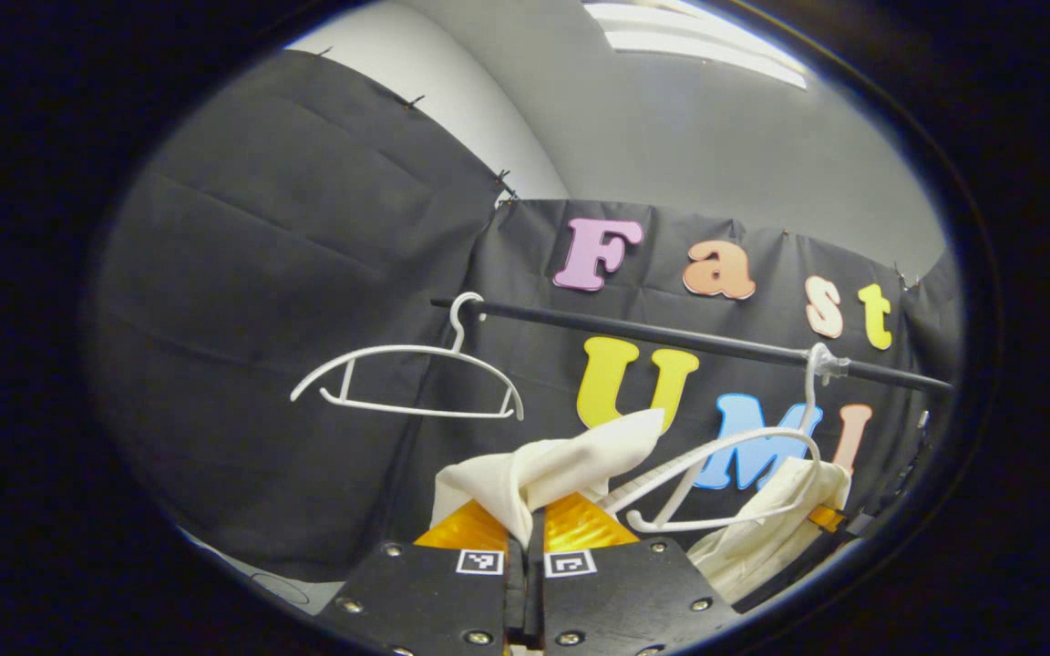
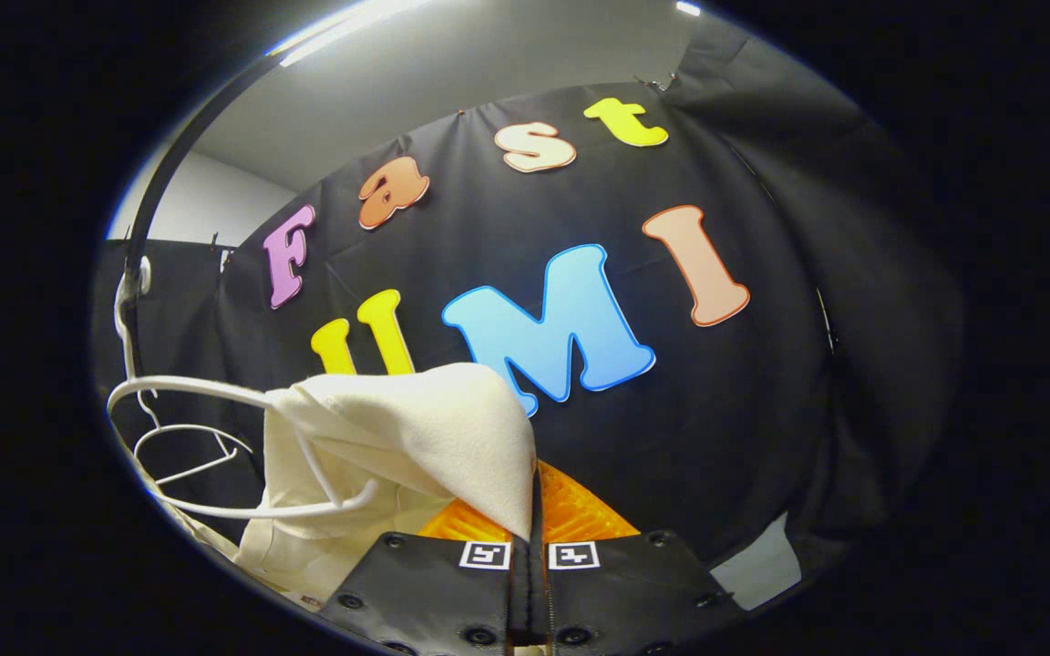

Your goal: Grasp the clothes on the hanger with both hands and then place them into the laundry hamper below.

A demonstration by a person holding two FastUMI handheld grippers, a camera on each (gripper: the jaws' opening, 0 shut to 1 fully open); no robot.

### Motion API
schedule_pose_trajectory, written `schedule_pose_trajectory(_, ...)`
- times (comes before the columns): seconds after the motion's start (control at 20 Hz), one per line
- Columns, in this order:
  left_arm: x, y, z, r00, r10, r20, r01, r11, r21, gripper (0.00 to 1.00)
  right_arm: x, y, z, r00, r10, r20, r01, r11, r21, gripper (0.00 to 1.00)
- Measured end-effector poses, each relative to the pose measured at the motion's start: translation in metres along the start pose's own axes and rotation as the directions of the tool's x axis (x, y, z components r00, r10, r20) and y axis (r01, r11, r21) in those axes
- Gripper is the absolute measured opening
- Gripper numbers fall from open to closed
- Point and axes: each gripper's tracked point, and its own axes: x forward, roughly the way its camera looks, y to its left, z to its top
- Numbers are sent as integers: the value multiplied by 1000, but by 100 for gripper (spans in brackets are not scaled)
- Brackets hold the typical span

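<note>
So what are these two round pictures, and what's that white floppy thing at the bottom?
Each picture comes from a small camera riding on a hand-held pincher tool; a person holds one in each hand. The left gripper view looks along the left gripper, the right gripper view along the right gripper. Both are squeezed shut on the cream garment, which is the floppy thing. It is being pulled off a white hanger that hooks on a black rail. Another hanger, the empty hanger, hangs further along the rail.
</note>
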Motion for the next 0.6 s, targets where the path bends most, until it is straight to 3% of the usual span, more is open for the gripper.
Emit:
schedule_pose_trajectory(0.1,10,-2,-9,998,-45,-35,43,998,-39,1,3,-8,10,998,-49,26,49,999,19,1)
schedule_pose_trajectory(0.3,30,17,-21,994,-72,-86,60,989,-135,1,10,-35,22,986,-160,49,157,985,67,1)
schedule_pose_trajectory(0.45,43,12,-25,989,-113,-99,101,988,-121,1,13,-51,22,976,-212,44,205,972,118,1)
schedule_pose_trajectory(0.6,46,9,-35,983,-140,-115,127,986,-111,2,4,-59,8,975,-222,29,220,974,53,1)
